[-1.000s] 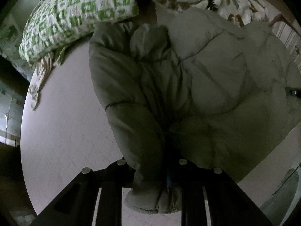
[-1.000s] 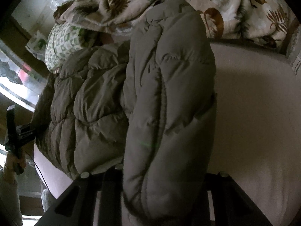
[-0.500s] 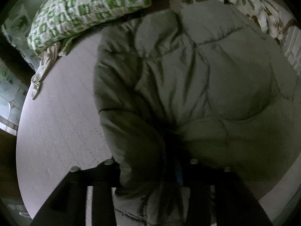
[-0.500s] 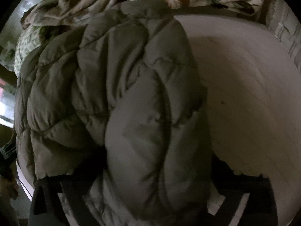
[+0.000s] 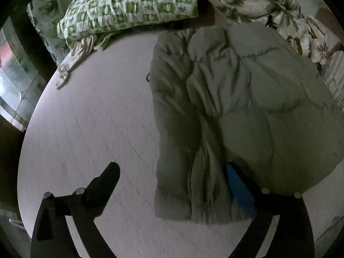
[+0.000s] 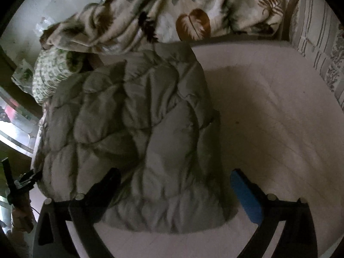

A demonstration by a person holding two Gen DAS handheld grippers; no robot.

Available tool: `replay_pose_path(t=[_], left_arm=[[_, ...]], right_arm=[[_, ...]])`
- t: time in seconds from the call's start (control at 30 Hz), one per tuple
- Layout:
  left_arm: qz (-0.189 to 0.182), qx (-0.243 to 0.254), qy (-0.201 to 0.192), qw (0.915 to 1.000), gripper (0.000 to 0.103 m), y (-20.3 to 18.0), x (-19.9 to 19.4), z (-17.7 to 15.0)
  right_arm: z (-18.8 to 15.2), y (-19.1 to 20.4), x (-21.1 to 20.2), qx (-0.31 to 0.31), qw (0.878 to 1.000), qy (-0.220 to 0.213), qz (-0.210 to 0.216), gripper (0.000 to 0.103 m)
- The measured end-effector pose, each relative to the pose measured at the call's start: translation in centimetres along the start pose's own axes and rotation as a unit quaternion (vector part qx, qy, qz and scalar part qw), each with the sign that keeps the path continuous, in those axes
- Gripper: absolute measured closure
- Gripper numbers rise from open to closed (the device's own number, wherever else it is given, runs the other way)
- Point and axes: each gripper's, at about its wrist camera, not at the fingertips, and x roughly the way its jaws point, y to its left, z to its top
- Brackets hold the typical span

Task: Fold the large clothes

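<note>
Covering the pale bed (image 5: pixel 90 129), a puffy jacket (image 6: pixel 139 129) lies beside pillows (image 5: pixel 129 2).

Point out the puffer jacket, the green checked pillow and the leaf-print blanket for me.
puffer jacket (image 6: pixel 137 133): right wrist view, quilted middle panel.
green checked pillow (image 5: pixel 129 6): left wrist view, centre of its top face.
leaf-print blanket (image 6: pixel 193 24): right wrist view, brown leaf motif.

The setting is a home bedroom. A bed with a pale pinkish-white quilted mattress sheet (image 5: pixel 103 129) fills most of both views. A green-and-white checked pillow (image 5: pixel 129 6) lies at its head, beside a cream blanket printed with brown leaves (image 6: pixel 172 15). A grey puffy quilted jacket (image 6: pixel 137 133) lies spread on the sheet. A striped upholstered cushion (image 6: pixel 318 32) stands at the far edge (possibly a chair). A patterned glass window (image 5: pixel 15 90) admits daylight.
</note>
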Motion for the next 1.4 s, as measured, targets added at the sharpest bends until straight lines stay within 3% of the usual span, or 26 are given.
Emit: replay_pose_path(t=[0.17,0.57,0.83,1.27,1.4], left_arm=[[-0.002,-0.013,-0.003,0.9999,0.004,0.2,-0.7,-1.4],[-0.003,-0.008,-0.011,0.9999,0.004,-1.5,-2.2,-5.2],[-0.019,-0.004,-0.012,0.9997,0.0,-3.0,-3.1,-7.5],[-0.005,0.004,-0.097,0.9953,0.0,-5.8,-10.3,-11.2],[0.024,-0.002,-0.111,0.9935,0.0,-6.0,-12.1,-12.2]], right_arm=[[-2.3,3.2,0.0,-0.007,1.0,-0.005,0.007,0.0],[-7.7,3.0,1.2,0.041,0.999,0.007,0.02,0.0],[-11.2,3.9,0.6,0.02,1.0,-0.002,-0.018,0.0],[-15.3,9.0,-5.5,-0.039,0.997,-0.069,-0.025,0.0],[-16.5,10.2,-6.9,-0.057,0.994,-0.082,-0.038,0.0]])
